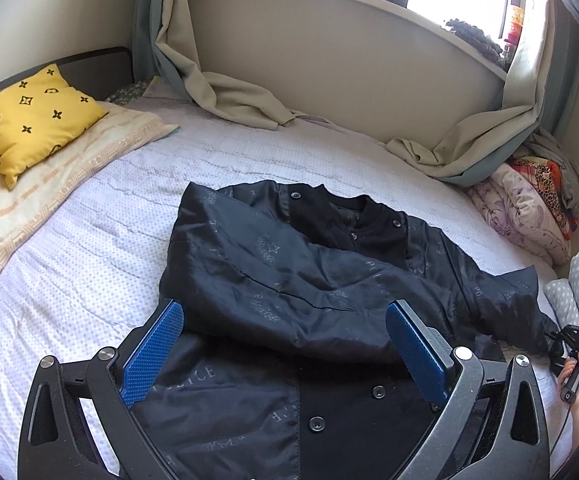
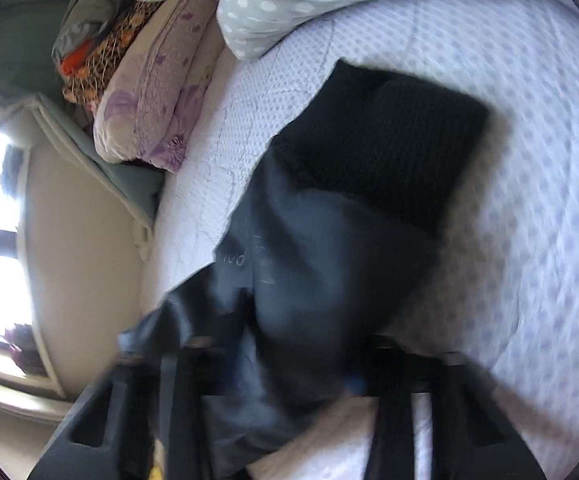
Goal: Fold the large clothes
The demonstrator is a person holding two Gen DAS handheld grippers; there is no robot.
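A dark navy jacket (image 1: 289, 280) lies front up on the bed, collar toward the wall, with one sleeve folded across its chest. My left gripper (image 1: 285, 344) hovers over its lower front. Its blue pads (image 1: 153, 352) stand wide apart and nothing is pinched between them. In the right wrist view, which is blurred, the other sleeve (image 2: 309, 264) with its black ribbed cuff (image 2: 393, 152) runs out from my right gripper (image 2: 289, 364), whose fingers are shut on the bunched fabric. The left wrist view shows the right gripper (image 1: 573, 344) in a hand at the sleeve's end.
The bed has a white dotted cover (image 1: 89, 248). A yellow cushion (image 1: 33, 116) lies on a pillow at the far left. Beige curtains (image 1: 229, 92) spill onto the bed by the wall. Folded bedding (image 1: 529, 208) and a grey dotted pillow (image 2: 289, 4) are piled at the right.
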